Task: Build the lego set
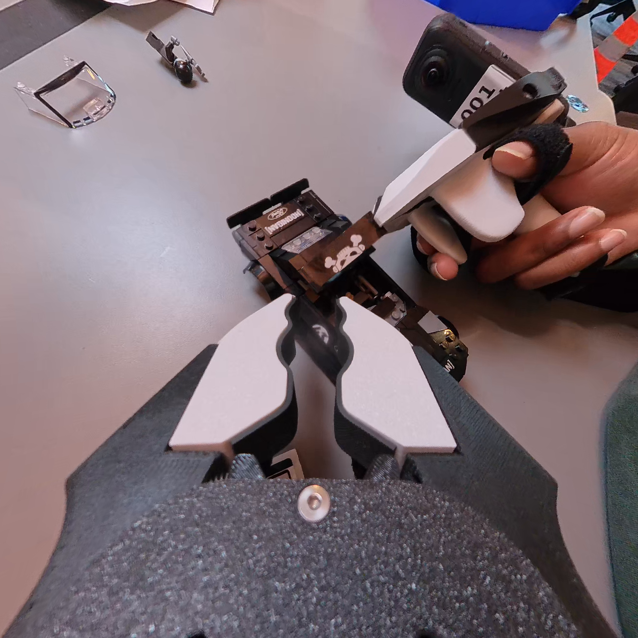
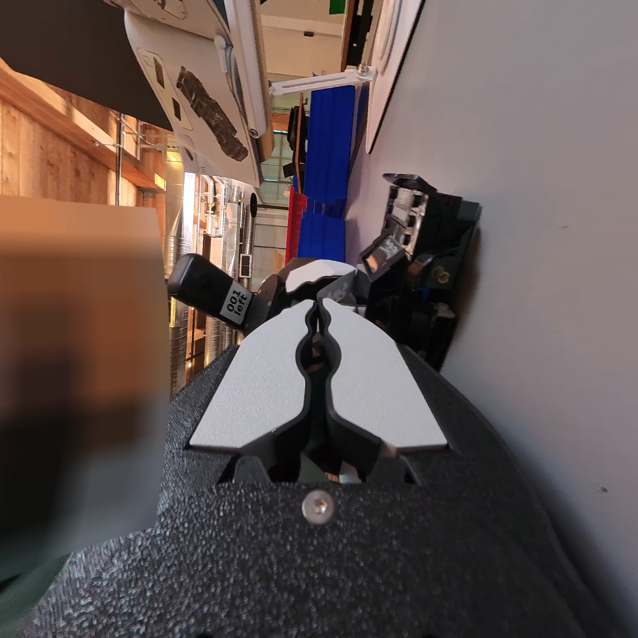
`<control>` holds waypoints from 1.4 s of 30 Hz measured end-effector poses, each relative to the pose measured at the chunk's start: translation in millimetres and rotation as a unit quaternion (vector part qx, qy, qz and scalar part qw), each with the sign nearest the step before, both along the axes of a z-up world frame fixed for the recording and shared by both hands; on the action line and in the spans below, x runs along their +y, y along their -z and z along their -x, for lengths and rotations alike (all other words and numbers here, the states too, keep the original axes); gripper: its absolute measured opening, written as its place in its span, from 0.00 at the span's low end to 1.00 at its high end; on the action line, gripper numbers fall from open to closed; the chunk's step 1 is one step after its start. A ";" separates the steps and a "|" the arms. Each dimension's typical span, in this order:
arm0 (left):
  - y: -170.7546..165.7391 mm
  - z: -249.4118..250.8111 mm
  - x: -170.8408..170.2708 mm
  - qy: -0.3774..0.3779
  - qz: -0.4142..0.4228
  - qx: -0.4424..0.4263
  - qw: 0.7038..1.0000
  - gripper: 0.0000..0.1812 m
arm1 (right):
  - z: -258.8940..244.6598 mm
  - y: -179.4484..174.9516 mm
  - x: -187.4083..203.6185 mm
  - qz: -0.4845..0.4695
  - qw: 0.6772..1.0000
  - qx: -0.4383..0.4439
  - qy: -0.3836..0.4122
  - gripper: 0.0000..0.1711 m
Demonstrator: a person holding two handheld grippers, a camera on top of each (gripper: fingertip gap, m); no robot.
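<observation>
A black lego car lies on the grey table. My left gripper is shut on the car's side, with the black body between its white fingers. My right gripper comes in from the right, shut on one end of a black flat panel with a white skull print, held tilted over the car's middle. In the right wrist view the right gripper pinches the thin panel edge-on. The car stands beyond it against the table. The left gripper's finger shows just behind.
A clear windscreen piece and a small grey and black sub-assembly lie at the far left of the table. A person's hand holds the right gripper. An instruction booklet lies beyond, and blue material at the far edge. Spacing between my two grippers at the tips: around 5 cm.
</observation>
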State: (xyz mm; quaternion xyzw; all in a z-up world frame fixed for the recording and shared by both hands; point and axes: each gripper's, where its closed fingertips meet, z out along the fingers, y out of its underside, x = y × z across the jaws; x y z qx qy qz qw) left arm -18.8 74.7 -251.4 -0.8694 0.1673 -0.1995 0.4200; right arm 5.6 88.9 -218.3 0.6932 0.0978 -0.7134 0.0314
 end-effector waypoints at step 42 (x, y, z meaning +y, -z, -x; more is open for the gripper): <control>-1.0 -33.0 -8.2 0.067 0.004 -0.035 0.997 0.09 | -38.4 2.2 3.3 0.026 0.998 -0.024 -0.048 0.00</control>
